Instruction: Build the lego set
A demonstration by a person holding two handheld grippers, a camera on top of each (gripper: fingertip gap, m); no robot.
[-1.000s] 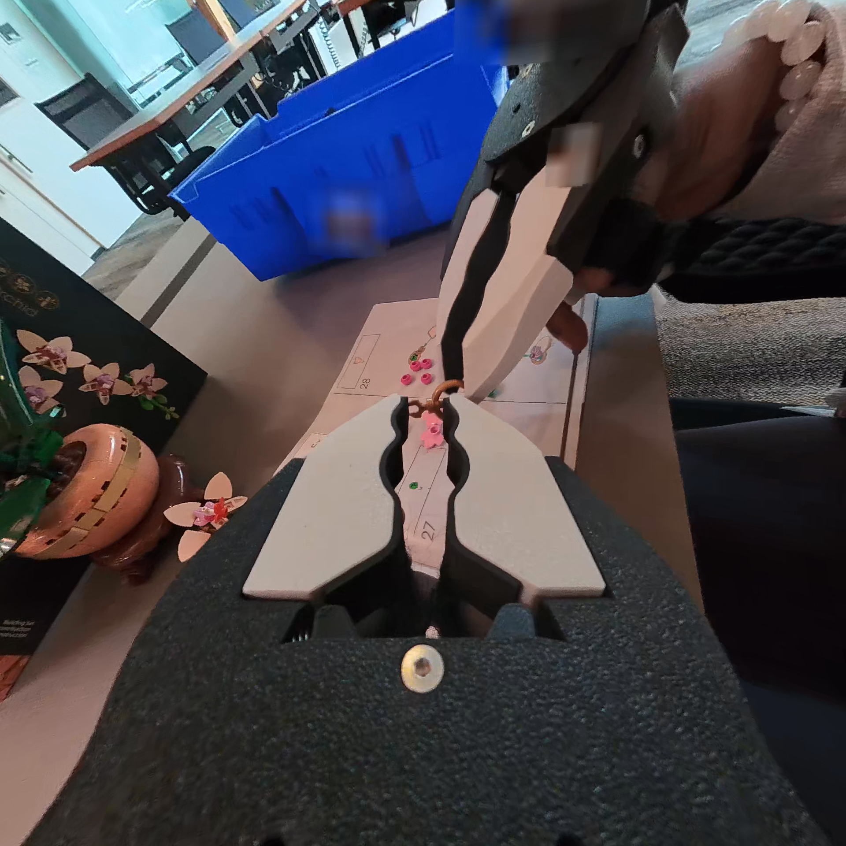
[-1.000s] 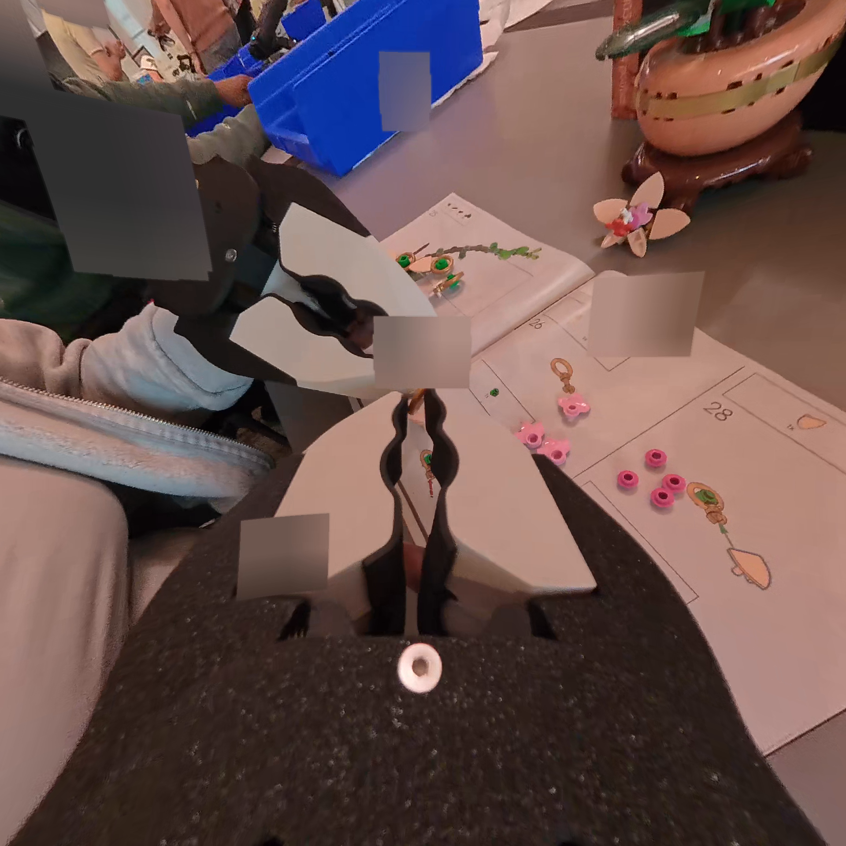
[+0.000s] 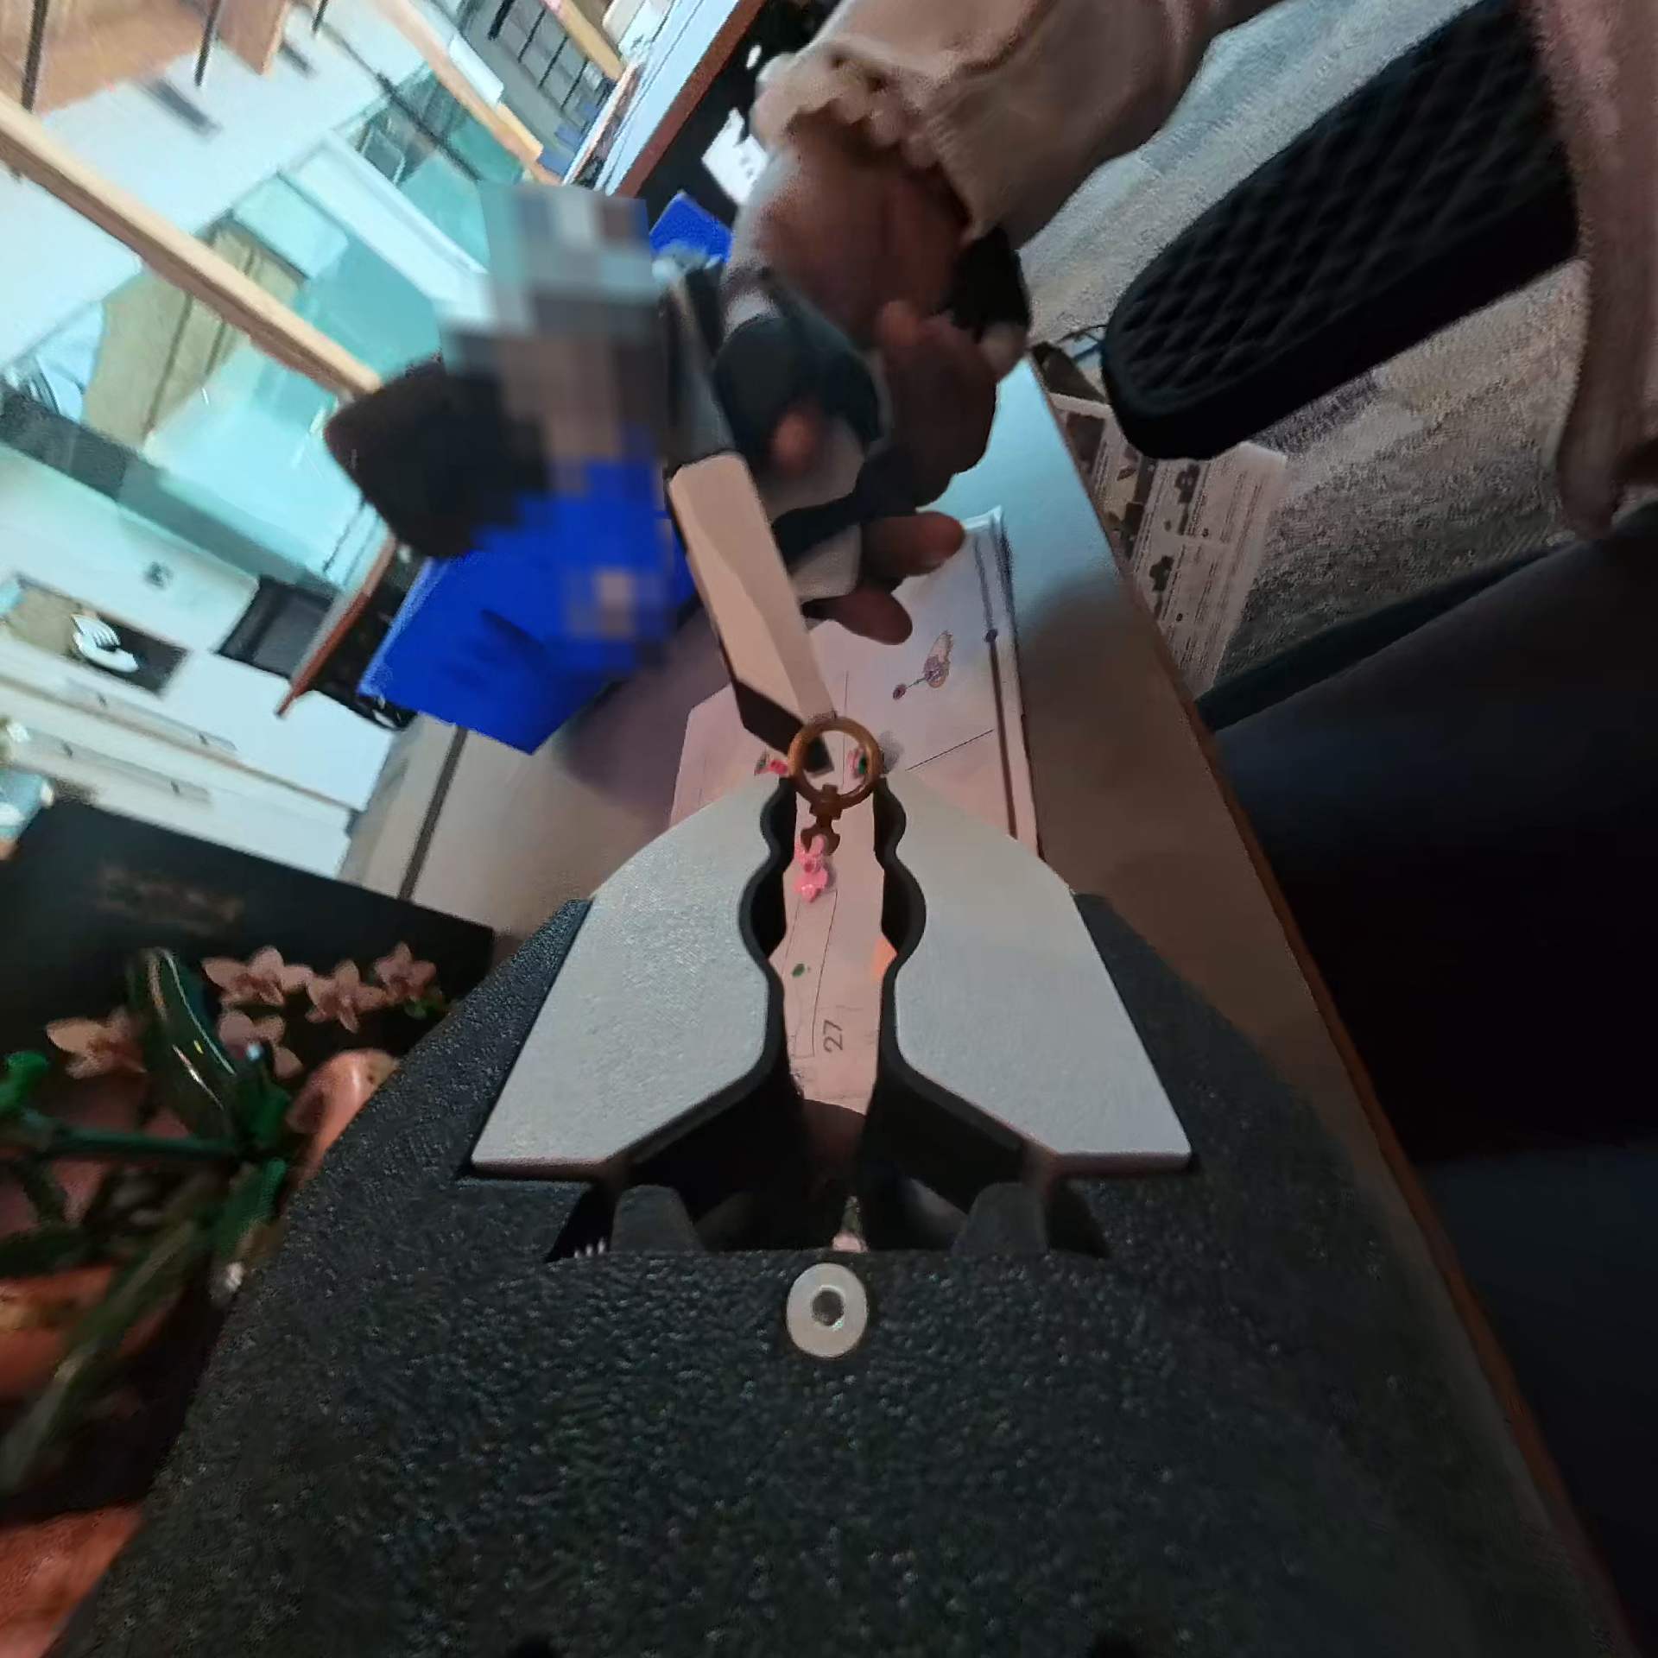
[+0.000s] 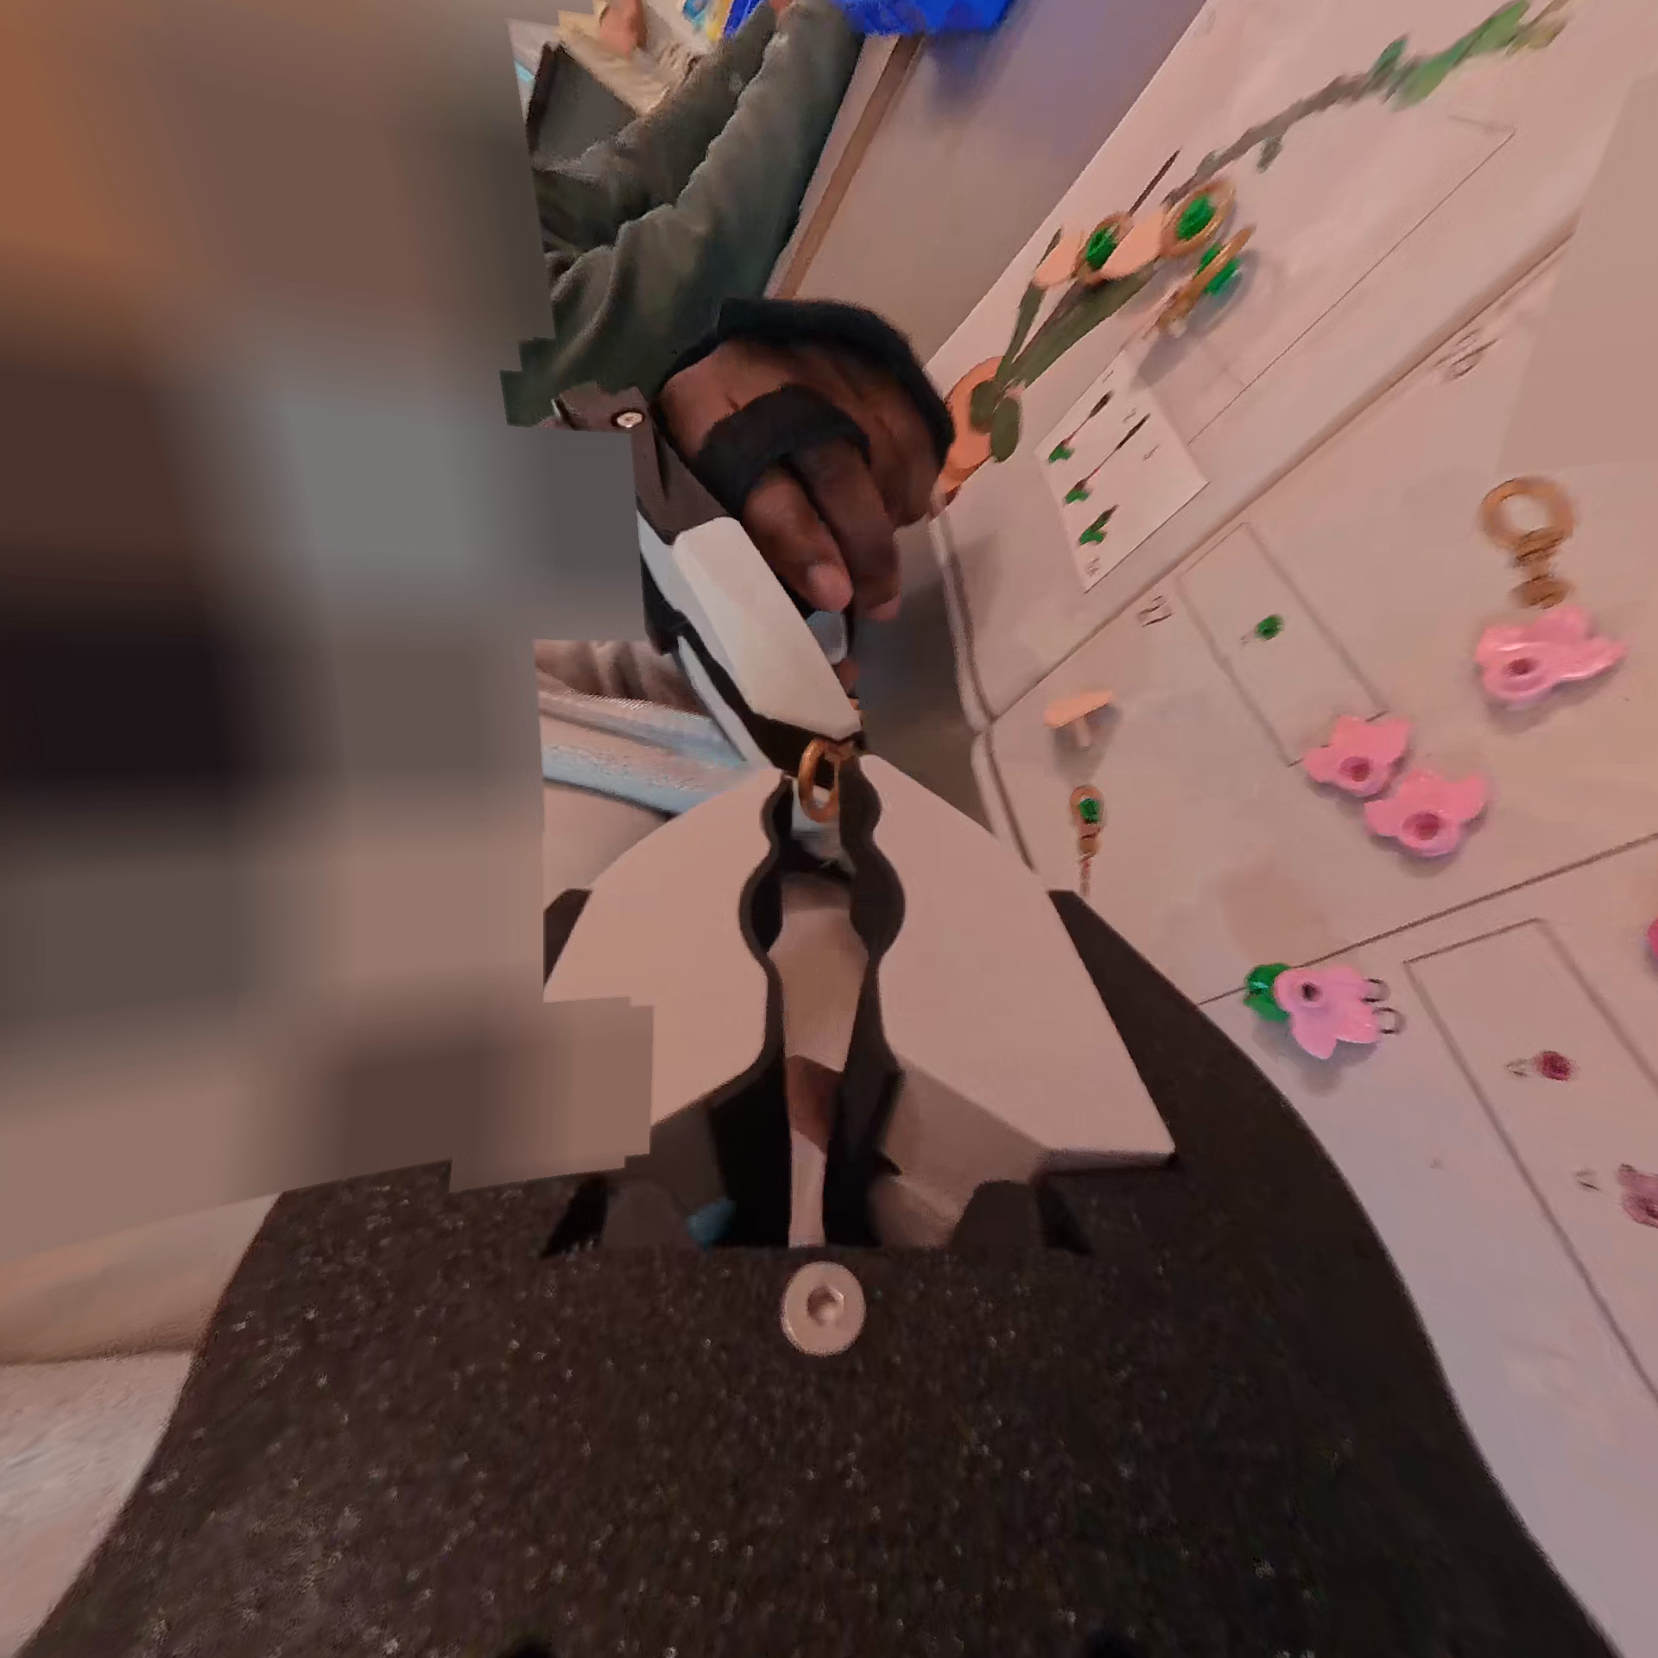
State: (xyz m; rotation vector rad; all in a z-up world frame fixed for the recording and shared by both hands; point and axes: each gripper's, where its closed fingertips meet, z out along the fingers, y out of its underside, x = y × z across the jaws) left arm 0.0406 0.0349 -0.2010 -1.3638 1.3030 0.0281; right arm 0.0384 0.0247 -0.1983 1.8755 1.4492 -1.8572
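Broadest of all, a grey desk [image 3: 1103,718], with a blue plastic crate [image 3: 502,628] at its far end and a black box printed with orchids [image 3: 135,897] at the left. In front of that box, blurred, a brick-built orchid plant in a pinkish pot [image 3: 179,1121]. Spread across the desk, an open instruction booklet [image 4: 1346,449]. Above the booklet, off the desk, the left hand-held gripper [image 3: 833,789] and the right hand-held gripper [image 4: 821,789], meeting tip to tip, each in a person's hand [image 3: 879,296] [image 4: 807,449]. Left hand-held gripper narrowed onto a brown ring piece [image 3: 834,763], with the ring spanning the space between its two fingertips and touching both. Ring stem pointing back between the fingers, with a small pink flower piece [image 3: 812,866] on its end. Right hand-held gripper also narrow, with the same ring lying between its tips in its own view. Cannot tell whether its pads press on the ring. Loose on the booklet pages well to the side, two pink flower pieces [image 4: 1355,763] [image 4: 1426,812] touching each other. Near them, a second gold-brown ring piece [image 4: 1525,538] joined to a pink flower [image 4: 1543,655], and another pink flower with a green stud [image 4: 1319,1005].
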